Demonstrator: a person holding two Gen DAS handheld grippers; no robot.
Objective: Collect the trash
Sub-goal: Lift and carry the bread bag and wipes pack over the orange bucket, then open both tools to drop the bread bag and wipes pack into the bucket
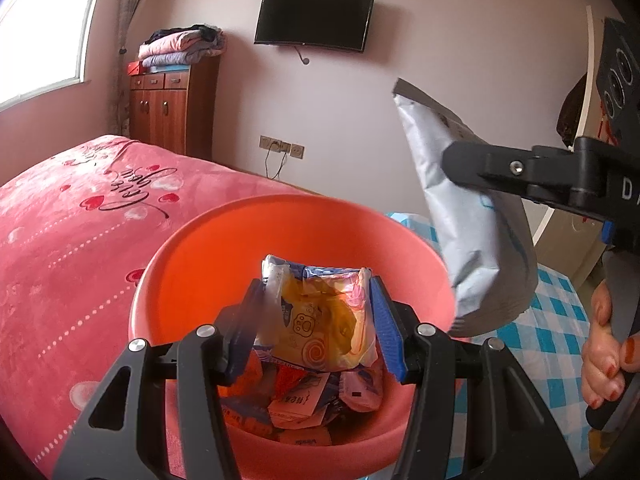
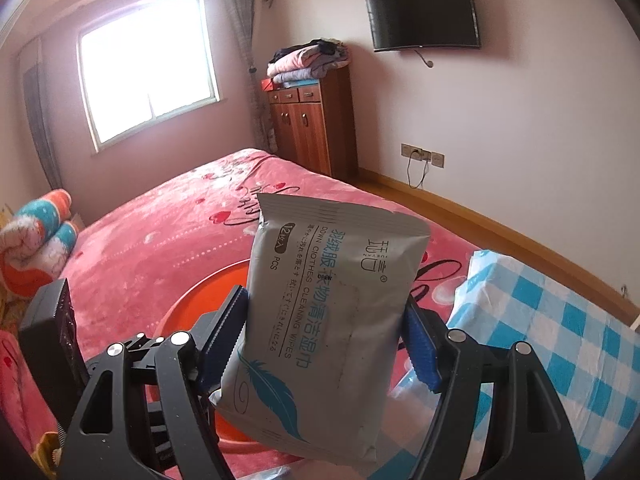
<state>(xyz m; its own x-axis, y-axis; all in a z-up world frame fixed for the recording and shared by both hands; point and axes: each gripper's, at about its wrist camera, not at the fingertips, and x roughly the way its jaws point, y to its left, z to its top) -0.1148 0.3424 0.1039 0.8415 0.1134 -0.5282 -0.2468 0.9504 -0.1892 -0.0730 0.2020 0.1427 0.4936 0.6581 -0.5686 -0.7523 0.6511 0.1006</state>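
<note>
The left hand-held gripper (image 1: 316, 320) is pinching a crumpled yellow plastic snack wrapper (image 1: 320, 316) above the round orange plastic basin (image 1: 192, 264). The right hand-held gripper (image 2: 324, 340) is pinching a grey wipes pack (image 2: 320, 320) just beside the basin's rim; releasing there is risking a miss.

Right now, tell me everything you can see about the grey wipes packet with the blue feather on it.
The grey wipes packet is a soft, matte, pillow-shaped pouch, printed with a blue feather, Chinese text and "DOWN CLOTHES CLEANING WIPES". It looks creased and smudged. The right gripper clamps its sides, holding it roughly upright in the air beside and above the orange plastic basin.
</note>
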